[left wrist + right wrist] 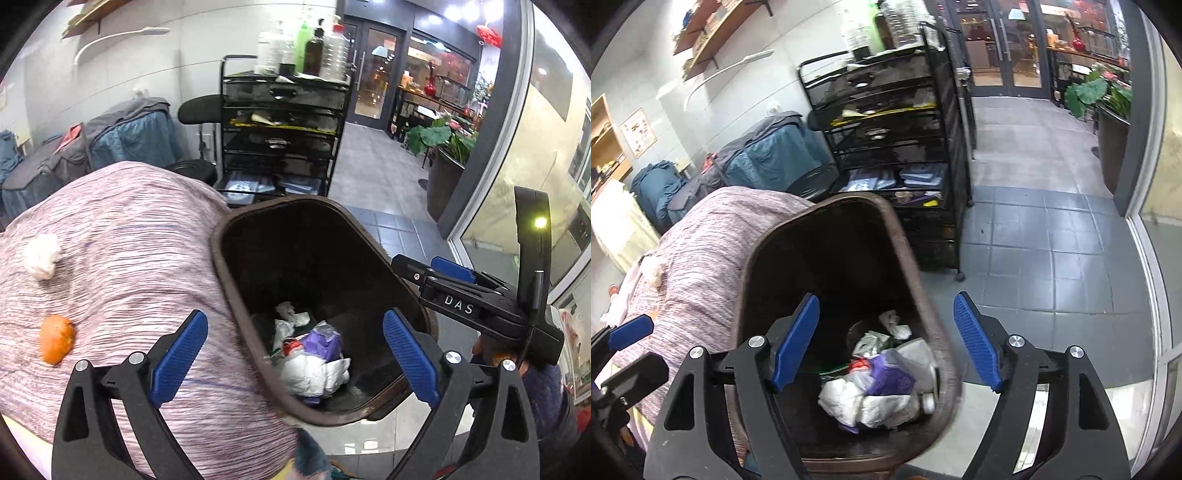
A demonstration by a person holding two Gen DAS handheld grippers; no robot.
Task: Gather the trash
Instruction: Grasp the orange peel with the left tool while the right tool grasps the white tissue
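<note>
A dark brown trash bin point(221, 254) stands beside a bed with a pink striped cover point(122, 221); it also shows in the right wrist view point(750, 258). Crumpled white tissues, a purple wrapper and other scraps point(314, 354) lie in its bottom, also in the right wrist view point(879, 384). On the cover lie a white tissue wad point(42, 256) and an orange peel point(56, 338). My left gripper point(295, 354) is open and empty above the bin's near left rim. My right gripper point(886, 343) is open and empty over the bin's right rim; it shows in the left wrist view point(428, 267).
A black mesh drawer cart point(280, 133) with bottles on top stands behind the bin, also in the right wrist view point(897, 147). Blue and grey bedding point(110, 136) is piled at the wall. Grey tiled floor point(1052, 251) runs right to glass doors and a potted plant point(443, 147).
</note>
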